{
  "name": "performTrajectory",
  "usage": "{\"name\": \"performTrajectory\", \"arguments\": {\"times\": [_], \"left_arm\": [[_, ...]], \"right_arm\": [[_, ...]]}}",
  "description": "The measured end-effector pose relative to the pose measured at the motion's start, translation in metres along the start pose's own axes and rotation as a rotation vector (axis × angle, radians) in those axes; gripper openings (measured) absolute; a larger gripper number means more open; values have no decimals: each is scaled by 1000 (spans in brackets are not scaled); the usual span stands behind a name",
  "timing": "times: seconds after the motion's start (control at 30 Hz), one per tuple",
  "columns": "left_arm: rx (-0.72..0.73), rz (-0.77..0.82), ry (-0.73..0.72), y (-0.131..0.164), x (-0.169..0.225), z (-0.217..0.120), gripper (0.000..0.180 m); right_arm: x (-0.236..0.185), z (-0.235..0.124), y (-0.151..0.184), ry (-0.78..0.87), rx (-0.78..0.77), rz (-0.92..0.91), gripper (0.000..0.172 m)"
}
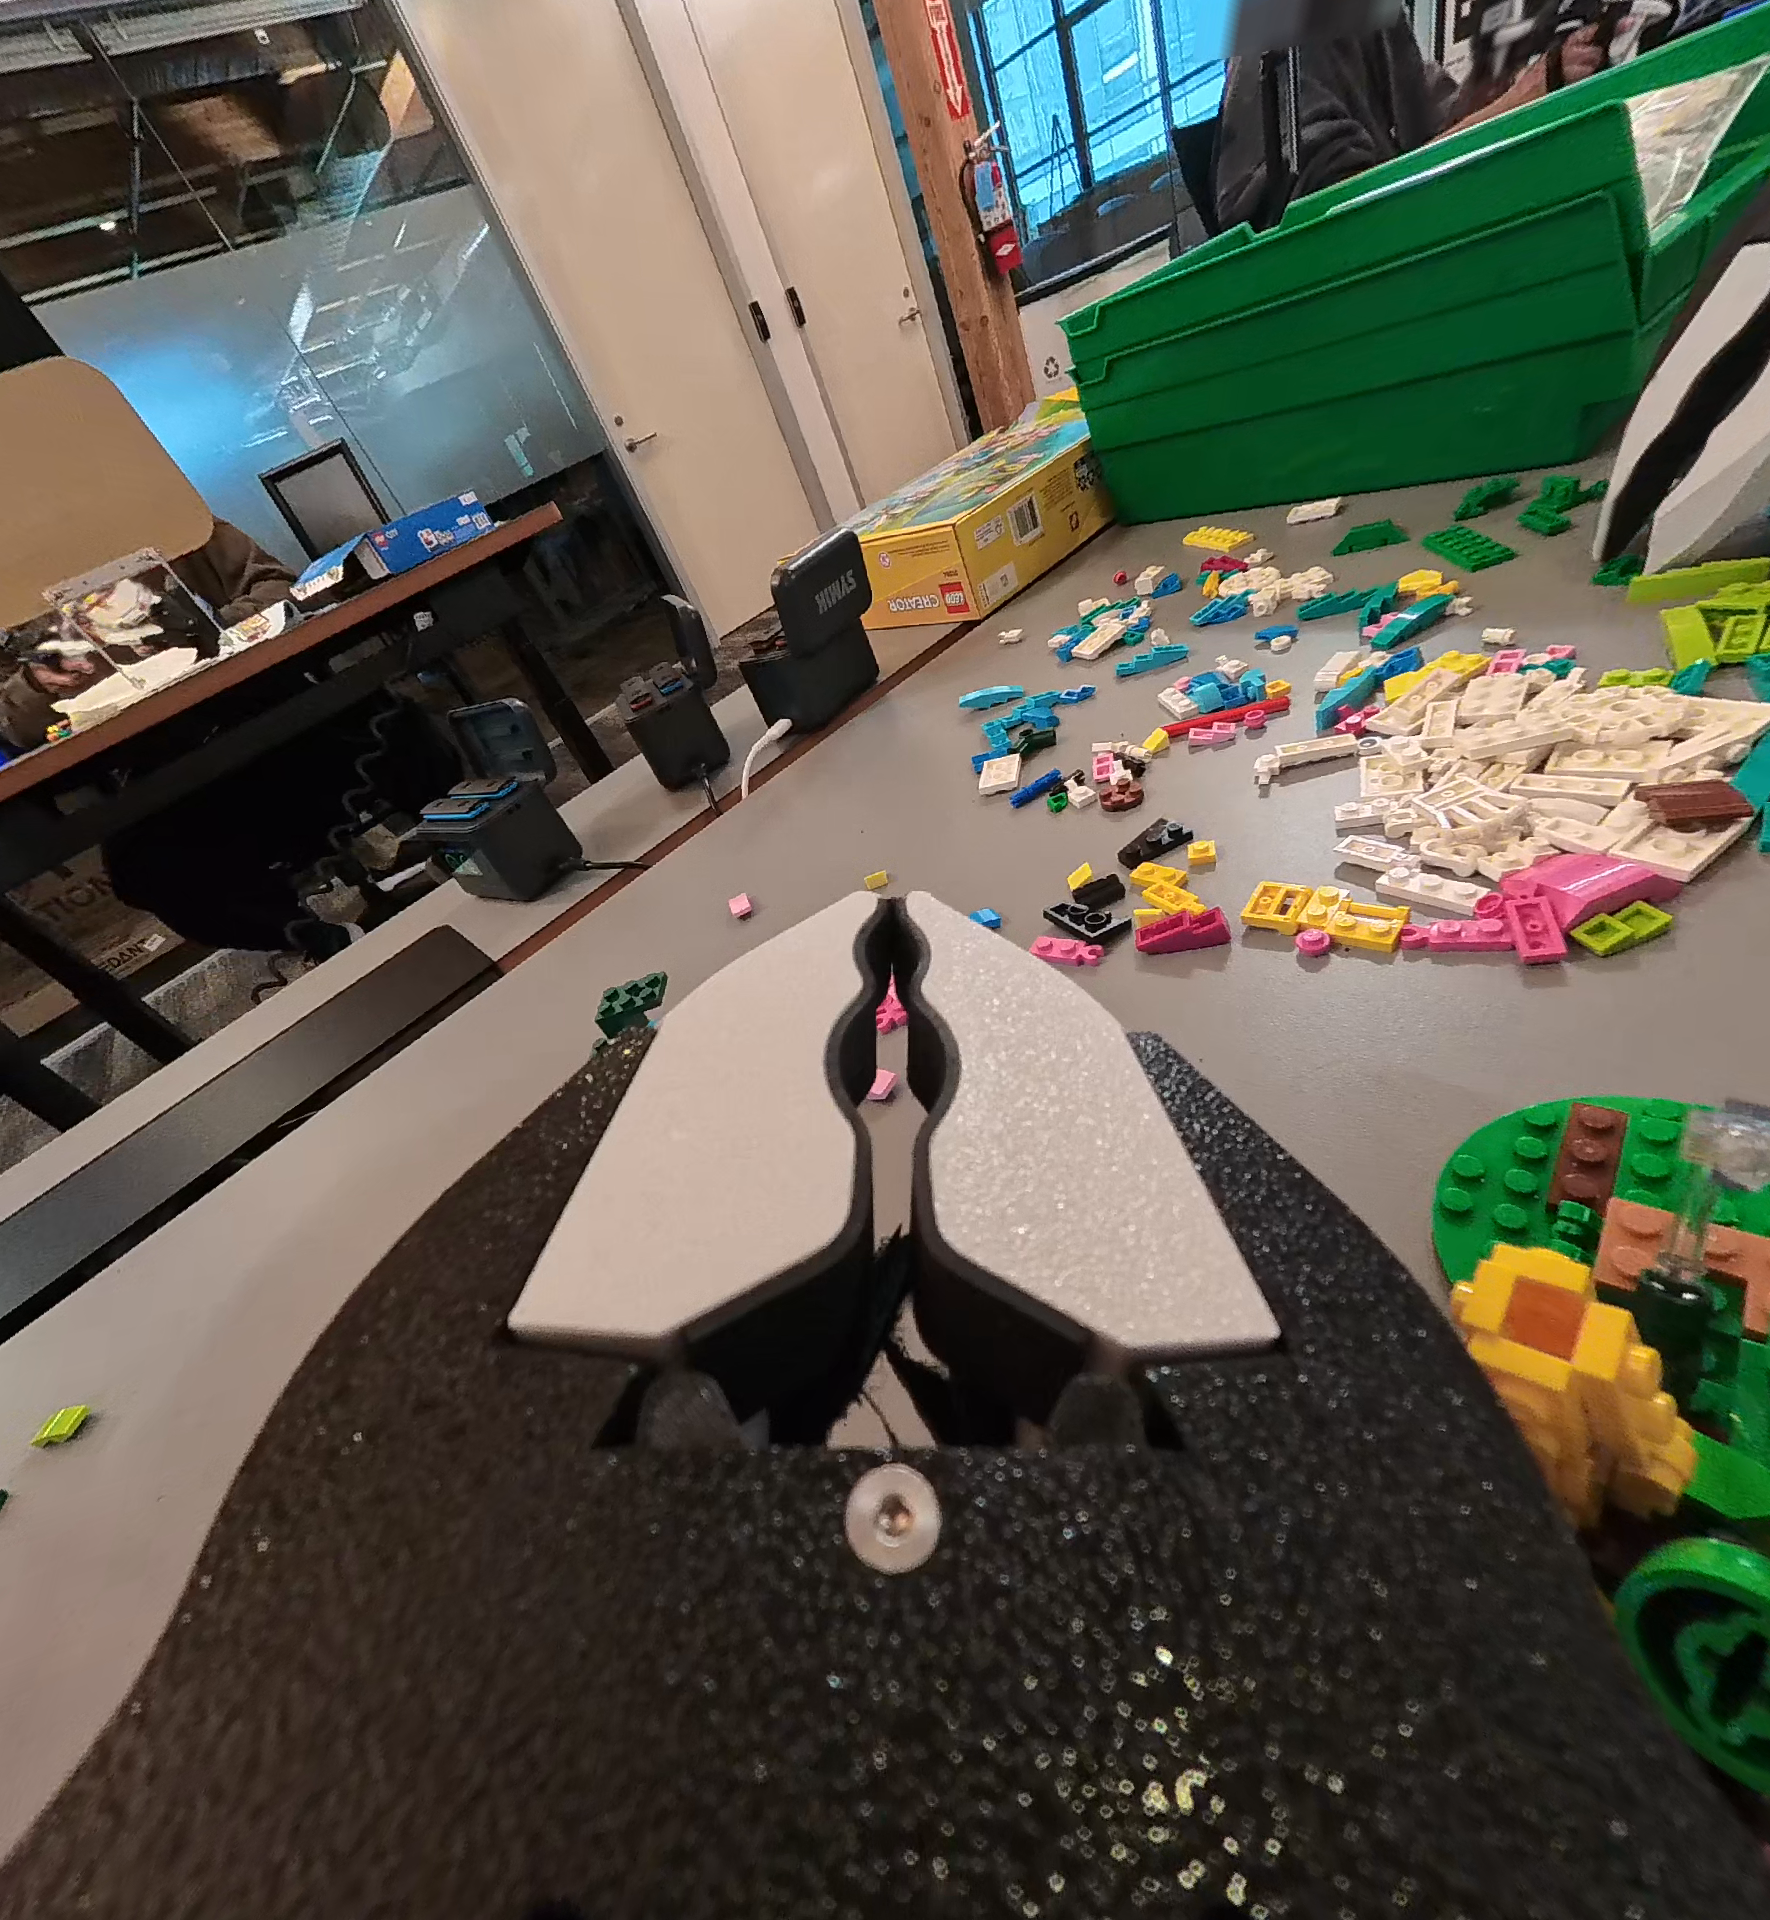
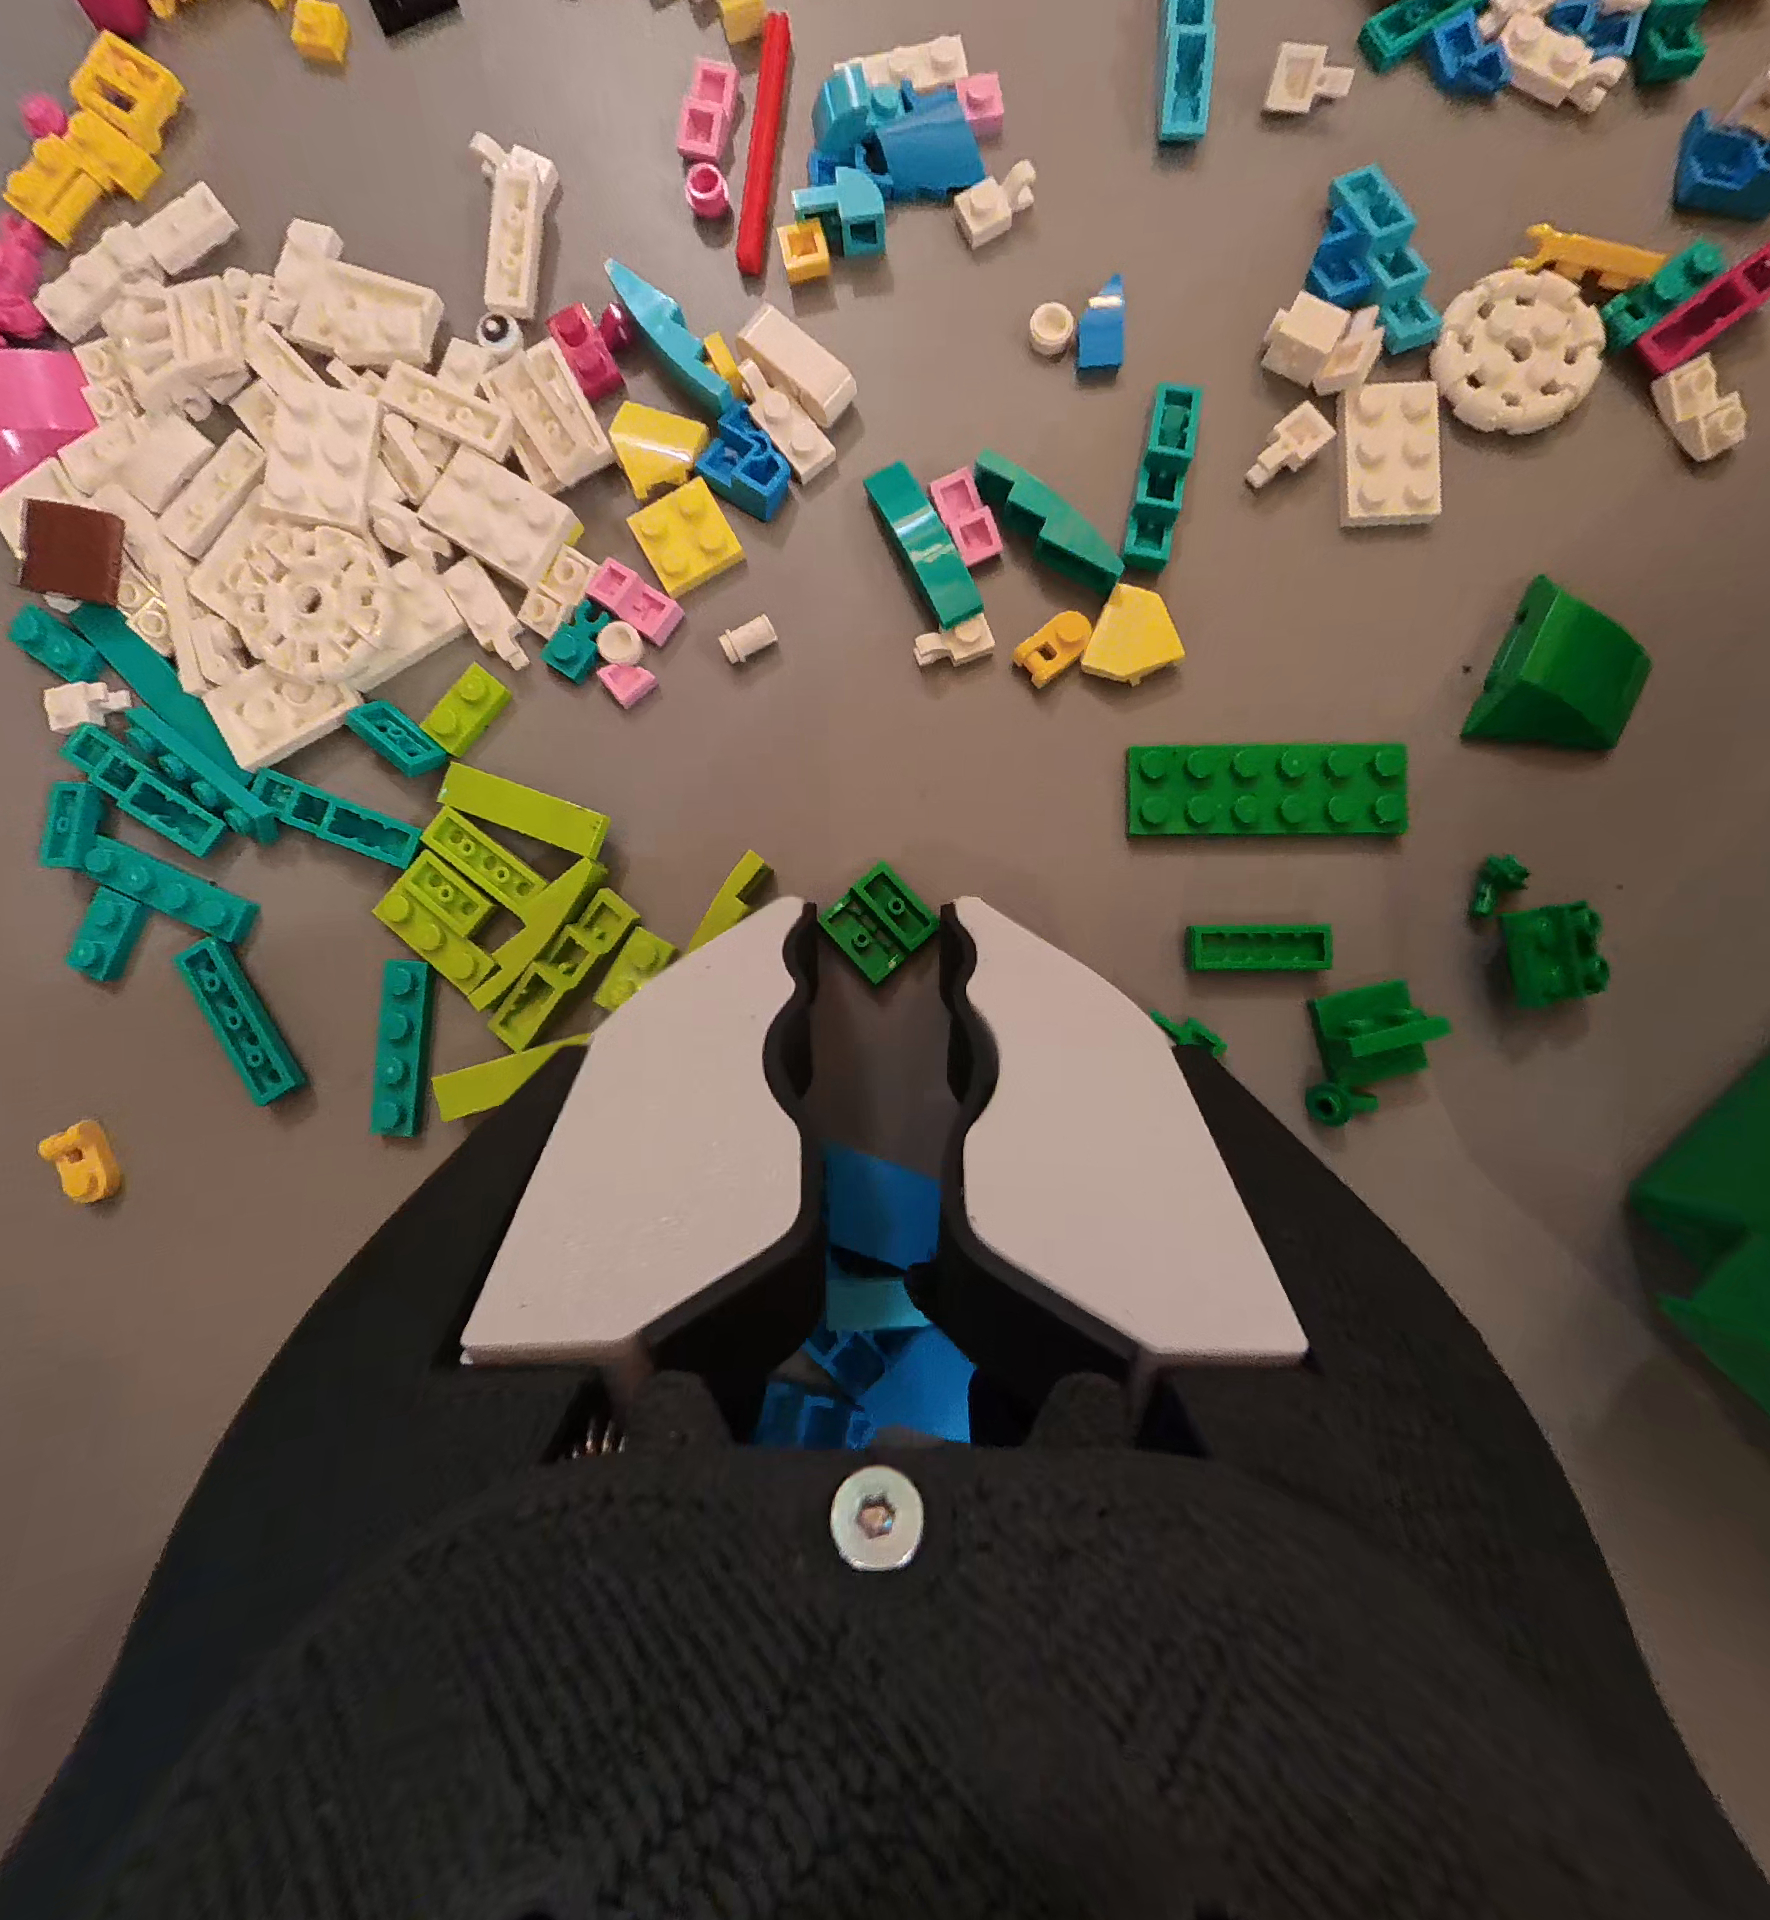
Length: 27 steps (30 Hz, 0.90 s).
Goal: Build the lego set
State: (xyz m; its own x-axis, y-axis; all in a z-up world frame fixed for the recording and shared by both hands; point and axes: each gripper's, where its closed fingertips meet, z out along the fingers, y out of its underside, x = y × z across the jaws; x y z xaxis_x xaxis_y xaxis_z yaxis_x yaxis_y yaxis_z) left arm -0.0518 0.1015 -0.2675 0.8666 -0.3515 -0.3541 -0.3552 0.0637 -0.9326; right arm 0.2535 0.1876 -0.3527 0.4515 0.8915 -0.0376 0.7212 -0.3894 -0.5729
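My right gripper (image 2: 878, 914) points straight down at the grey table (image 2: 912, 748). Its pads touch two opposite corners of a small green square plate (image 2: 878, 923), which lies studs down, turned like a diamond, at table level. Blue pieces (image 2: 881, 1226) show under the fingers farther back. My left gripper (image 1: 893, 906) is shut with nothing between the tips, low over the table (image 1: 808, 831). Small pink pieces (image 1: 883, 1086) lie on the table below it. The right gripper also shows in the left wrist view (image 1: 1634, 561), tips down among green pieces.
Loose bricks cover the table: a white pile (image 2: 320, 468), lime pieces (image 2: 507, 904), teal plates (image 2: 164, 862), a long green plate (image 2: 1265, 790), a green slope (image 2: 1556, 670). Stacked green bins (image 1: 1380, 353), a yellow box (image 1: 974, 540) and a partly built model on a round green base (image 1: 1504, 1174) stand nearby. There is about 35 centimeters between the tips of the two grippers.
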Motion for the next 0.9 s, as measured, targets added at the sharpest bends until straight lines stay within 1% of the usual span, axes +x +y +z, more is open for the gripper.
{"name": "performTrajectory", "arguments": {"times": [0.27, 0.37, 0.43, 0.53, 0.67, 0.77, 0.9], "left_arm": [[3, -8, -1, 0, -1, 0, 0], [4, -10, -2, 0, -1, 0, 0], [3, -9, -1, 0, -1, 0, 0], [3, -7, 0, 0, -1, 0, 0], [4, -9, -1, 0, -1, 0, 0], [4, -10, -2, 0, -1, 0, 0], [5, -10, -1, 0, -1, 0, 0]], "right_arm": [[33, -25, 24, 177, -37, 43, 20], [36, -28, 32, 203, -61, 32, 21], [33, -28, 30, 204, -54, 15, 22], [27, -31, 14, 211, -4, -7, 30], [8, -32, -20, 208, 108, -75, 30], [-17, -23, -43, 143, 152, -125, 28], [-46, -4, -71, 52, 166, -186, 26]]}}
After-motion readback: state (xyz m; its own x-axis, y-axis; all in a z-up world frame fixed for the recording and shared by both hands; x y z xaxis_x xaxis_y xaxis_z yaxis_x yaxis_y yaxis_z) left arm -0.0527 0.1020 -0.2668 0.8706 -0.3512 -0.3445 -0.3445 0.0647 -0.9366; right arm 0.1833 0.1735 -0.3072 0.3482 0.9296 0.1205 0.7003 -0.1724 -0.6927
